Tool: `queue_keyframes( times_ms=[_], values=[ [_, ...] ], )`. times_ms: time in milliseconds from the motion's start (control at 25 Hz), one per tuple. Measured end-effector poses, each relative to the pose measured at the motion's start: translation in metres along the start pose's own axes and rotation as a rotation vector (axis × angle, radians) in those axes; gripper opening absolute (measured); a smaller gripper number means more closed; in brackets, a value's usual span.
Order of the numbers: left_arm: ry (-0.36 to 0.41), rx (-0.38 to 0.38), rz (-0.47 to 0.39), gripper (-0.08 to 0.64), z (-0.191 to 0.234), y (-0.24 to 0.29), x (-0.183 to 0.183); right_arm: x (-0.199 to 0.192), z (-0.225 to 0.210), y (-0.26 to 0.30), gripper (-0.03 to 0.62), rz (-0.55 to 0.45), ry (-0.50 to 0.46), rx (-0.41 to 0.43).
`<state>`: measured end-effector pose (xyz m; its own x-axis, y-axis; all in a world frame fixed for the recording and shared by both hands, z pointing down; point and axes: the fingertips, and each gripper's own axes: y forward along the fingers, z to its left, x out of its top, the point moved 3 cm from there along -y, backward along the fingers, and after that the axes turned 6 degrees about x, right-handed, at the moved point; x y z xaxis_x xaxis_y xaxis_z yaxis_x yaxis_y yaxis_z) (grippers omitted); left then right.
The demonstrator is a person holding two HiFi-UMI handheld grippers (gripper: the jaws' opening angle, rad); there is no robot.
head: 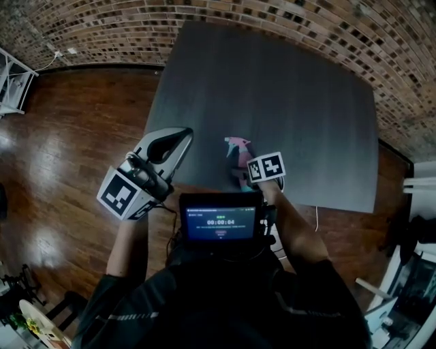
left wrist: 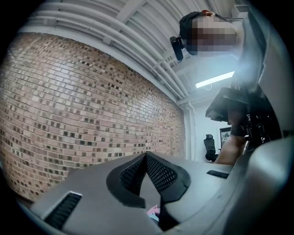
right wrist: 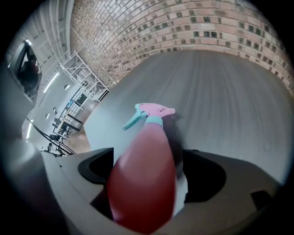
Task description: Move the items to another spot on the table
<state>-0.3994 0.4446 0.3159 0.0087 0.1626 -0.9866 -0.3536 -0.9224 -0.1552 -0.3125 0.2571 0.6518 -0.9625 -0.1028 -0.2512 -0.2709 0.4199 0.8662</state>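
We see a dark table (head: pixel 293 116) on a glossy wood floor (head: pixel 61 157) against a brick wall (head: pixel 286 20), a white rack (head: pixel 13 82) at the left, and elsewhere a white ceiling (left wrist: pixel 115 18) with a strip light (left wrist: pixel 215 79) above a black office chair (left wrist: pixel 209 147).

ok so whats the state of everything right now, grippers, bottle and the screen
left gripper: shut, nothing in it, tilted upward
right gripper: open around the spray bottle, pads not pressing it
spray bottle: lying on the table, between the right gripper's jaws
screen: on, showing a timer
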Motion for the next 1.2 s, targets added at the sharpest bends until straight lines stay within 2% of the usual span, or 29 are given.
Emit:
queue_keyframes(
  times_ms=[80,160,280,560,680,920,1000,1200],
  values=[
    [-0.007,0.002,0.000,-0.003,0.001,0.001,0.001,-0.003,0.002,0.001,0.476,0.013,0.020,0.019],
    [-0.011,0.003,0.001,-0.003,-0.001,0.003,0.002,-0.004,0.004,-0.002,0.423,0.017,0.030,0.035],
    [-0.011,0.001,0.000,-0.003,-0.005,0.003,-0.002,-0.006,0.002,0.000,0.419,0.024,0.007,0.028],
    [-0.004,-0.035,-0.011,-0.003,-0.017,0.007,0.000,-0.010,-0.006,-0.006,0.408,-0.072,0.038,0.053],
    [-0.003,-0.063,-0.013,-0.003,-0.018,0.012,0.002,-0.002,-0.004,-0.021,0.407,-0.162,0.056,0.068],
    [0.000,-0.144,-0.034,-0.003,-0.027,0.022,0.005,0.020,0.012,-0.082,0.407,-0.405,0.054,0.073],
    [0.003,-0.181,-0.036,-0.003,-0.047,0.034,0.011,0.018,0.010,-0.119,0.407,-0.492,0.048,0.064],
    [0.066,-0.293,-0.016,-0.003,-0.129,0.071,0.017,-0.014,-0.013,-0.213,0.407,-0.702,0.048,0.043]
  ],
)
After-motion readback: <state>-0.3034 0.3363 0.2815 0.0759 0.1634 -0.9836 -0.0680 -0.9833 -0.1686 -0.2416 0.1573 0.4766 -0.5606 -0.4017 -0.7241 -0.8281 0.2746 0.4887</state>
